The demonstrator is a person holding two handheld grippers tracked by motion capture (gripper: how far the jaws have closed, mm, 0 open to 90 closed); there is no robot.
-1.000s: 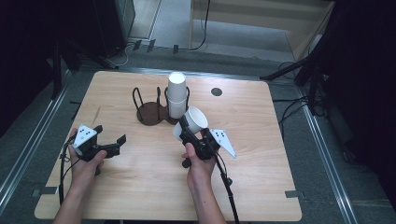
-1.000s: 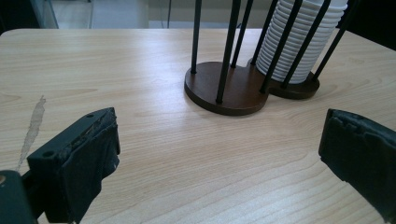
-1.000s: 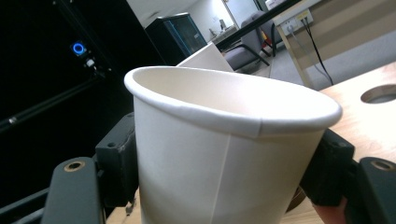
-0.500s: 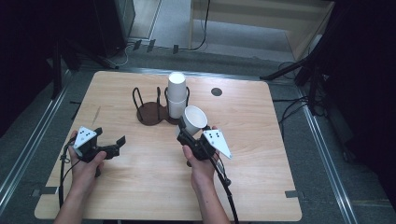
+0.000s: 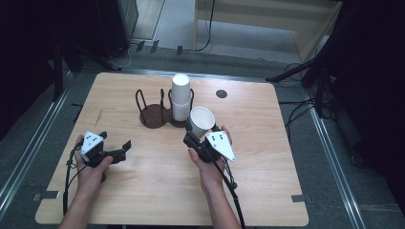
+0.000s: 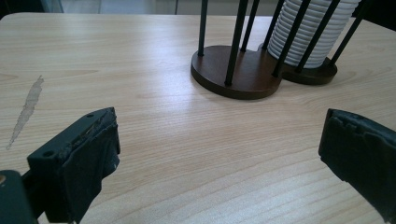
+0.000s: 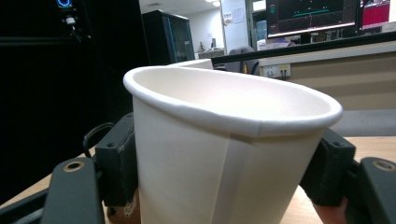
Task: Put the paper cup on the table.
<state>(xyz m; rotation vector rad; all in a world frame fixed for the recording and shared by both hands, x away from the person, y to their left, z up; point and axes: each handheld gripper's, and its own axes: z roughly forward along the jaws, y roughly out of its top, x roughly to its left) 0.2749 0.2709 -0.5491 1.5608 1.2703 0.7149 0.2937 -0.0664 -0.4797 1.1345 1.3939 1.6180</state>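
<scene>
A white paper cup [image 5: 201, 122] [image 7: 224, 154] is held mouth-up and slightly tilted between the jaws of my right gripper [image 5: 195, 134] [image 7: 219, 177], just in front of the dark wooden cup holder [image 5: 157, 116] [image 6: 243, 72]. A stack of white cups [image 5: 180, 96] [image 6: 308, 32] stands in the holder's right ring; its left ring is empty. My left gripper [image 5: 122, 149] [image 6: 224, 163] rests low over the table at the left with its jaws wide apart and nothing between them.
The light wooden table [image 5: 143, 191] has a dark round hole [image 5: 221, 94] near its far right. A pale smear [image 6: 25, 109] marks the wood left of the holder. Cables trail from both grippers toward the near edge.
My right gripper has drawn the cup back from the stack toward the near side and tilted it more upright. The left gripper has stayed still.
</scene>
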